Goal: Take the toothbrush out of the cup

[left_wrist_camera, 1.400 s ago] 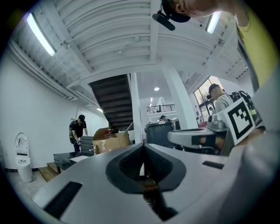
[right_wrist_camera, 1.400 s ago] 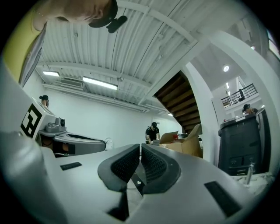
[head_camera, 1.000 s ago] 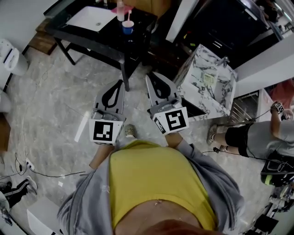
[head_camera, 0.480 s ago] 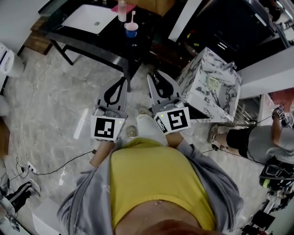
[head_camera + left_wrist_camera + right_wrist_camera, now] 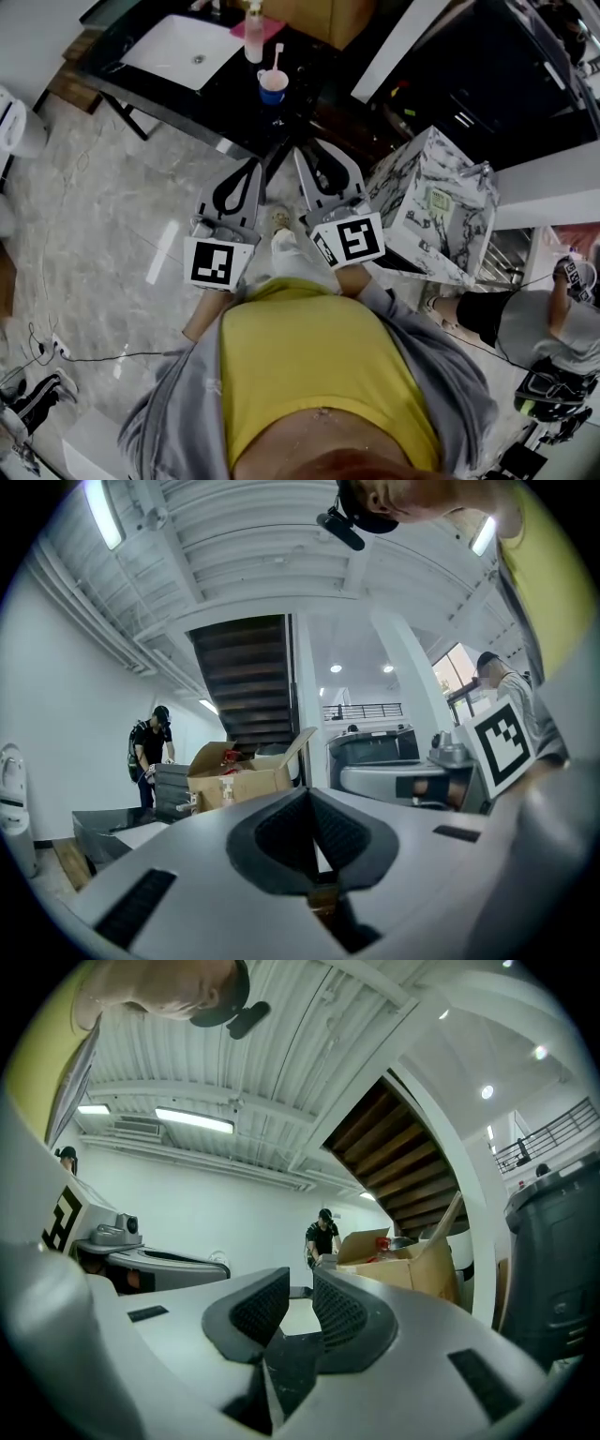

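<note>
Your left gripper is closed and empty. Your right gripper is opening on nothing. Across the grey marble floor, the pale toothbrush stands in the blue cup on the glossy black counter, beside a white sink.

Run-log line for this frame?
phase: pre-grasp | left tool: shut, empty | right tool: jaws opening, nothing between | toothbrush: in cup on black table, untouched
</note>
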